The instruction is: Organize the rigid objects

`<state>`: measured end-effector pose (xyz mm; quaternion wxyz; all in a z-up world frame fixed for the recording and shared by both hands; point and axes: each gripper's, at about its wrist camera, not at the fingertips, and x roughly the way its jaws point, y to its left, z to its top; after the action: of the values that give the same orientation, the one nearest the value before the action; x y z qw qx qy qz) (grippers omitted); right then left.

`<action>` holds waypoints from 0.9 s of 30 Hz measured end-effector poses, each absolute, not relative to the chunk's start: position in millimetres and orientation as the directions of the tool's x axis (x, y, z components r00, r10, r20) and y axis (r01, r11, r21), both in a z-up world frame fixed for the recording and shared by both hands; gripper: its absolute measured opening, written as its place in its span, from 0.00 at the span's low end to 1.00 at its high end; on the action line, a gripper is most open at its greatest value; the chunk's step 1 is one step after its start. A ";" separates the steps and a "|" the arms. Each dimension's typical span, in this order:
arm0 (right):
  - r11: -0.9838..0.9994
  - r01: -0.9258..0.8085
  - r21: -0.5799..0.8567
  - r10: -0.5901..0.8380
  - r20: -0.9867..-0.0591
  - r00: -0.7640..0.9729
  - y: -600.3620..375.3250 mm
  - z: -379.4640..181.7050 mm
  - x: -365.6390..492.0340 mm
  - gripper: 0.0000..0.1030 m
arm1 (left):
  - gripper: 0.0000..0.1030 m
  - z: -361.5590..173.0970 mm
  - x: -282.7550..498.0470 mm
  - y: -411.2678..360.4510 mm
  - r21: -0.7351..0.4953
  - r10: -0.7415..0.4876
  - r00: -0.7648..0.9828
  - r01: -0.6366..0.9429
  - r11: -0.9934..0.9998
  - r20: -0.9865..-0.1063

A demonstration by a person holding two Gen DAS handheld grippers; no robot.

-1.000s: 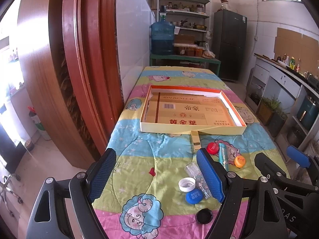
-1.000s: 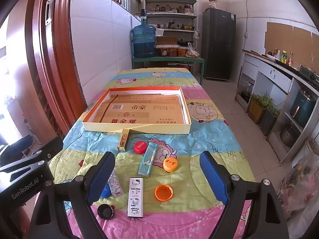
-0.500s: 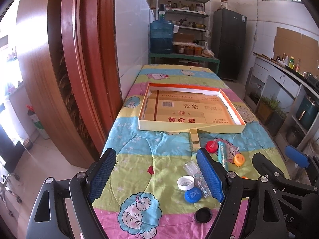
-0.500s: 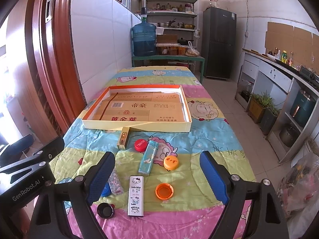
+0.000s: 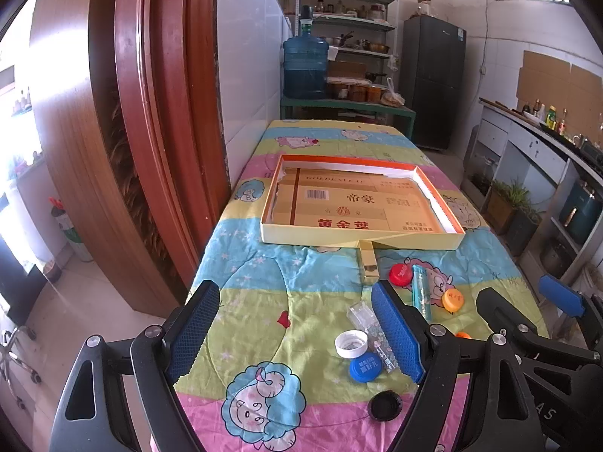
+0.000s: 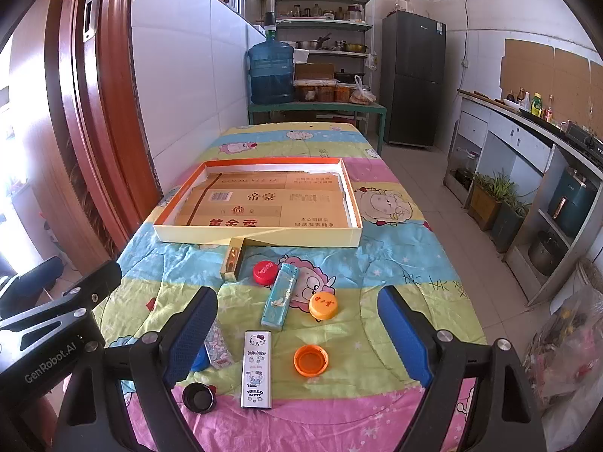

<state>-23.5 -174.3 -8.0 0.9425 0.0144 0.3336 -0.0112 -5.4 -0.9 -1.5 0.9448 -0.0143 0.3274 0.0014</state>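
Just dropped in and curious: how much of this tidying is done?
Nothing looks sorted yet: the tray holds only flattened cardboard. Both sets of jaws hang open and empty. The bottle caps, such as the red cap, the lighter and the Hello Kitty case lie loose on the cloth.

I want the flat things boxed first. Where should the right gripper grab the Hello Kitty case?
Probably across the Hello Kitty case at mid-length, from above: it lies flat, long axis pointing away, with bare cloth along both long edges. The open right gripper spans it easily.
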 end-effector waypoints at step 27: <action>0.999 0.035 0.017 -0.017 -0.632 0.774 -175.2 -9.6 -23.1 0.84 | 0.81 -7.2 -5.7 -1.4 -0.028 -0.011 0.782 -0.008 1.000 -0.623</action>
<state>-23.1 -175.2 -9.6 0.9418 0.0137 0.3356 -0.0137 -5.7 -1.4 -7.2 0.9438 -0.0147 0.3303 -0.0009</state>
